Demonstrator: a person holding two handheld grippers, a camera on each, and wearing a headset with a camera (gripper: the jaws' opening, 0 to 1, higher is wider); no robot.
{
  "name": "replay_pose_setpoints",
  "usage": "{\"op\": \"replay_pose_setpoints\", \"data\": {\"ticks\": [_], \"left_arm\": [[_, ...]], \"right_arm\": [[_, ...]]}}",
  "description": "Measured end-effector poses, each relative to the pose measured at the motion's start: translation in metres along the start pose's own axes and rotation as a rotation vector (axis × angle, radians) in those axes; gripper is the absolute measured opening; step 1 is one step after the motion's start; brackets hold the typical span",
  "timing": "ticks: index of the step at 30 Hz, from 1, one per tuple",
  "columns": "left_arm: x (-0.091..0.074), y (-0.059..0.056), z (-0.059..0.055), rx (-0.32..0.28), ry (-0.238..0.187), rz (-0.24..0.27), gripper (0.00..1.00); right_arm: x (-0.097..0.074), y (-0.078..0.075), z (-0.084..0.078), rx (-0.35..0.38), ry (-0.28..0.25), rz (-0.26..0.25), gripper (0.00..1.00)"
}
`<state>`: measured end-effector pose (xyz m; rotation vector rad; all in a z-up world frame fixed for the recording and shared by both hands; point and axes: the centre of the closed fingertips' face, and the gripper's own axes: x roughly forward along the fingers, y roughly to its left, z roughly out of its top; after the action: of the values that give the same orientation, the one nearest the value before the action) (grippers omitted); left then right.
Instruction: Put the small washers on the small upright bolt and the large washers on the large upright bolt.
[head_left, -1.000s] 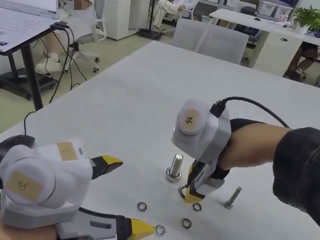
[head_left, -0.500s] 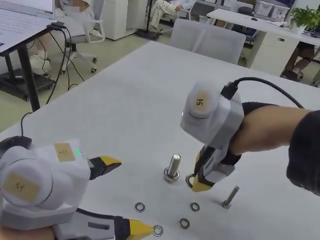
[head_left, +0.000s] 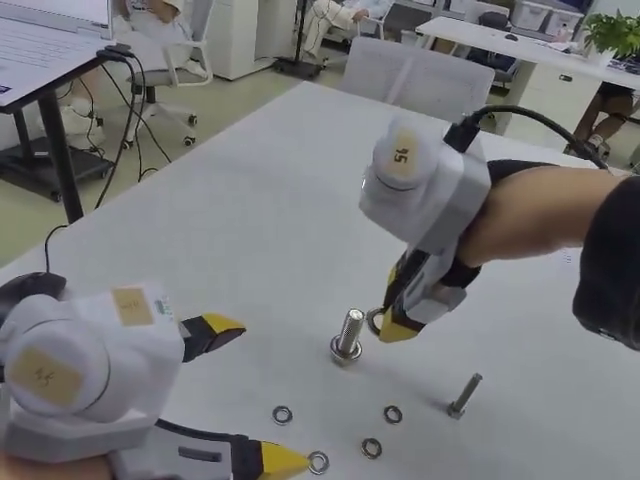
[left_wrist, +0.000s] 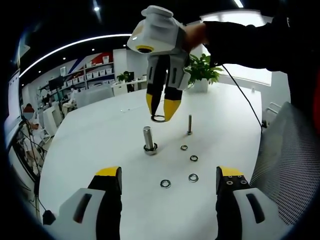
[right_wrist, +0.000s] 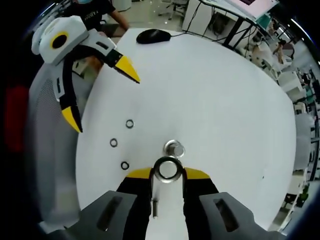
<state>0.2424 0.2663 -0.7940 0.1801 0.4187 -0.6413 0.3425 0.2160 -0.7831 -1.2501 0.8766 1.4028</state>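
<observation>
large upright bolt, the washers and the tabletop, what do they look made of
The large upright bolt looks like metal, likely steel: silvery, with bright glints on its threads. The loose washers and the large washer in the right claw have the same shiny grey metal look. The tabletop is smooth matte white, probably laminate; what lies beneath cannot be told.
</observation>
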Motion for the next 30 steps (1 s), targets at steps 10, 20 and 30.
{"op": "replay_pose_setpoints", "data": {"ticks": [10, 20, 30], "left_arm": [[-0.001, 0.001, -0.001, -0.003, -0.002, 0.008, 0.77], [-0.002, 0.000, -0.002, -0.005, -0.002, 0.012, 0.77], [-0.001, 0.000, -0.003, -0.011, -0.004, 0.012, 0.77]], "right_arm": [[0.004, -0.007, 0.010, -0.019, -0.004, -0.011, 0.24], [0.015, -0.007, 0.014, -0.029, 0.004, 0.008, 0.24], [0.025, -0.010, 0.012, -0.028, 0.017, 0.027, 0.24]]}}
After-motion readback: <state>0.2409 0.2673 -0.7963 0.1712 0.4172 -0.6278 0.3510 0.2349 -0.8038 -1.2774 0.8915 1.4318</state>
